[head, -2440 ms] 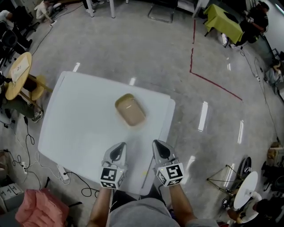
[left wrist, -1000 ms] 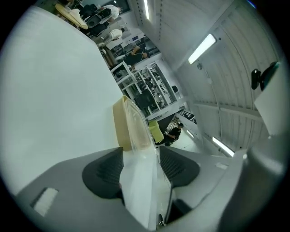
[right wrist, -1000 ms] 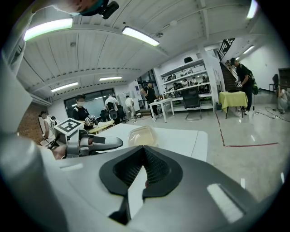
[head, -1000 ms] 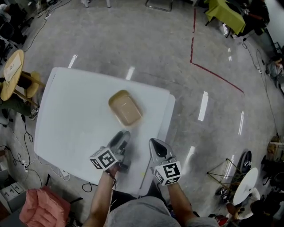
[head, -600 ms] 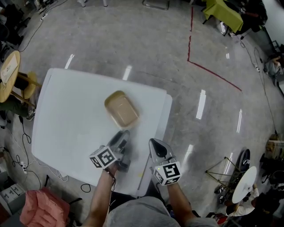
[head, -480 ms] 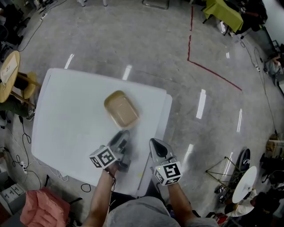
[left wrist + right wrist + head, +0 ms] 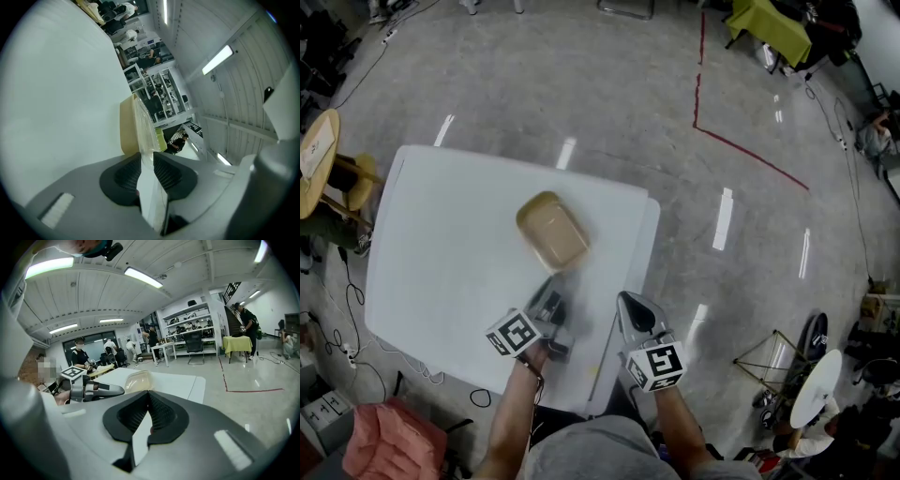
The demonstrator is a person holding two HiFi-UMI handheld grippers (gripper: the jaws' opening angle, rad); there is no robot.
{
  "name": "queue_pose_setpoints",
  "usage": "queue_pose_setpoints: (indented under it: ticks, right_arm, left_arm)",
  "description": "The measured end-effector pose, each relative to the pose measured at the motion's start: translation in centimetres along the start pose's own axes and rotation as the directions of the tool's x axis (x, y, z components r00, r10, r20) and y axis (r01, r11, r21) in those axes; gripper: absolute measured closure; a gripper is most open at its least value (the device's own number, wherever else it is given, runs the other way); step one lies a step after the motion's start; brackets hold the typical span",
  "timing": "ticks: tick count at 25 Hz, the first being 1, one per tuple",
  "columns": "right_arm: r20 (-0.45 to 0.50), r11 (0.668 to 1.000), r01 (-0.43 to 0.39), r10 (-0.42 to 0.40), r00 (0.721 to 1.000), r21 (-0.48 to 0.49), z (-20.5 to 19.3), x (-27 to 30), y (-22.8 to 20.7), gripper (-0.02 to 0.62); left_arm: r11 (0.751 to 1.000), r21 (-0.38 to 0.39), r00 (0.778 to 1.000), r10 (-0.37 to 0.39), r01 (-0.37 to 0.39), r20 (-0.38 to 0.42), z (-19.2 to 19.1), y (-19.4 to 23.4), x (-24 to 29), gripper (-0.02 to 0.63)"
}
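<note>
As I hold left gripper (image 7: 548, 292) sideways, jaws narrow, empty, just beside tan clear-lidded container (image 7: 551, 232) right of table (image 7: 441, 253) middle, right gripper (image 7: 630, 306) closed at front edge. Lining-up, I judge; pinch needs lid rim (image 7: 144, 129) centred.

- The left gripper (image 7: 547, 298): grey moulded shell tapering to a point, black ribbed pads (image 7: 127, 176), and a white cube (image 7: 514, 333) with black square markers at the rear.
- The right gripper (image 7: 628, 305): identical grey shell, ribbed black pads and marker cube.
- Person: grey garment (image 7: 591, 455) on the torso, forearms bare.
</note>
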State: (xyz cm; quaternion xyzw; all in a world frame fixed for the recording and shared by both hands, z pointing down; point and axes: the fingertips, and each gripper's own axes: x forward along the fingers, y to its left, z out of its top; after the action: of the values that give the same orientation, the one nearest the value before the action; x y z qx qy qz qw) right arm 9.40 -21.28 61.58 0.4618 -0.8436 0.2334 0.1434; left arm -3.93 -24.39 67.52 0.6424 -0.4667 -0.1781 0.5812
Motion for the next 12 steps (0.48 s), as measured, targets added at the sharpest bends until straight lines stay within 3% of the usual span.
queue_pose_setpoints:
  ticks: [12]
  right_arm:
    - [0.003,1.000,-0.002,0.002,1.000,0.000,-0.08,-0.51,0.25,0.591]
  left_arm:
    - [1.000,0.000,1.000,-0.008,0.008,0.006,-0.12,-0.36,-0.01,0.555]
